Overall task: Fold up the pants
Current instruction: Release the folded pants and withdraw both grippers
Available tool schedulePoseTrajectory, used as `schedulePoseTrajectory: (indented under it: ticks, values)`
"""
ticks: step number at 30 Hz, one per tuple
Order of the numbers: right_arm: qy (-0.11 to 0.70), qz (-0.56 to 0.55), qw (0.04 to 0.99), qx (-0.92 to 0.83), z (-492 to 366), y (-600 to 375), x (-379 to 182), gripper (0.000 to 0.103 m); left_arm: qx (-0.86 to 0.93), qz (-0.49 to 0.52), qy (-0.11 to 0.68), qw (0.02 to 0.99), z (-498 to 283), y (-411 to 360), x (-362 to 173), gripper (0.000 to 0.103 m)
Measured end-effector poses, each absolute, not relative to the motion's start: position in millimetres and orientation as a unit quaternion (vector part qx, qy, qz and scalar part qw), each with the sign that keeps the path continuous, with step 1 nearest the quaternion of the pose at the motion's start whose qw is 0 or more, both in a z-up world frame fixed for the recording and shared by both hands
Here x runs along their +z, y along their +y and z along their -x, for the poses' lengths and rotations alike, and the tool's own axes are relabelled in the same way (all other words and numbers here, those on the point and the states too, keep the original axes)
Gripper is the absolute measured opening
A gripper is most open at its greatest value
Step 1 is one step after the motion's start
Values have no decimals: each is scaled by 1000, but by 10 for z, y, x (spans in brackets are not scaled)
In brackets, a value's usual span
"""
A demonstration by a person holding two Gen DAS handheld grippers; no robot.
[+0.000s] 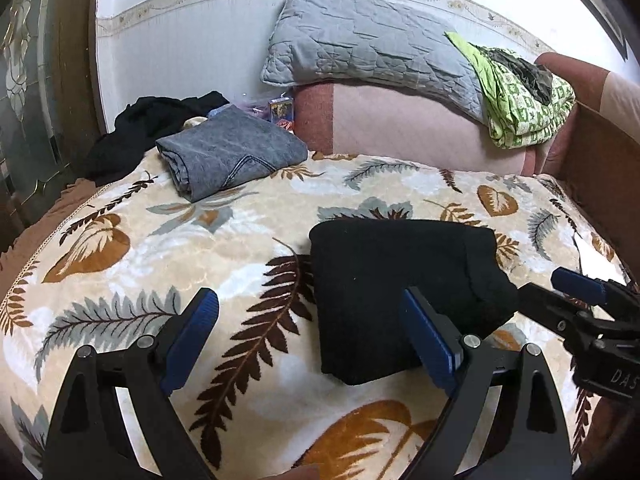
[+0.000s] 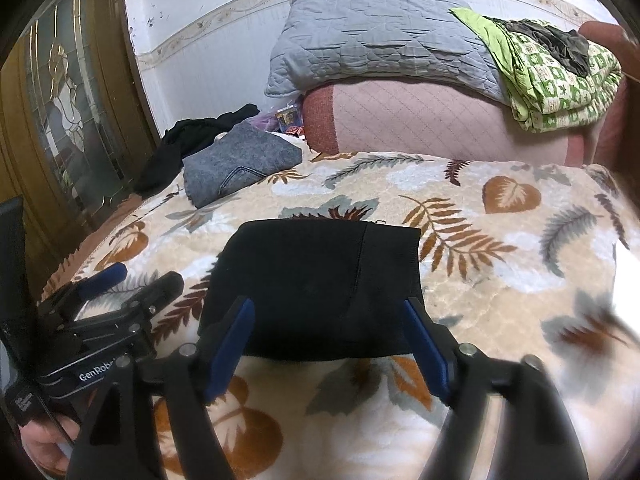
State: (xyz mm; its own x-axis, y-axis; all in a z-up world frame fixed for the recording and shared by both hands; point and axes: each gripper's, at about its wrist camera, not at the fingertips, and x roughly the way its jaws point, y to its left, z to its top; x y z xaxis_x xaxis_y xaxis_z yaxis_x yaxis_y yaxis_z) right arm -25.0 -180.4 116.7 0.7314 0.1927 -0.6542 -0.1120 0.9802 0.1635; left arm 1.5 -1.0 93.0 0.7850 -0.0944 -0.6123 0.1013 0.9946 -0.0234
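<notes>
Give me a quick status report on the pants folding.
Left gripper open, right gripper open, both empty. Black pants folded flat on leaf blanket. Nothing in the way.

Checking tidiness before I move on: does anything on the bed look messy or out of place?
The black pants and grey jeans lie neatly folded on the leaf-print blanket. Behind the jeans, a black garment sits crumpled and unfolded at the bed's edge, the one untidy item.

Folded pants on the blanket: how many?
2. Black pants folded in front of both open tools; grey jeans folded at far left. The black heap behind the jeans may hide more.
</notes>
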Motion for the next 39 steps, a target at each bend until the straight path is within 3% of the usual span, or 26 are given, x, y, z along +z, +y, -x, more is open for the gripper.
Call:
schedulePoseTrajectory:
  ticks: [39]
  values:
    - [373, -63, 922, 88, 221, -1821, 1039, 79, -57, -9, 317, 947, -19, -25, 909, 93]
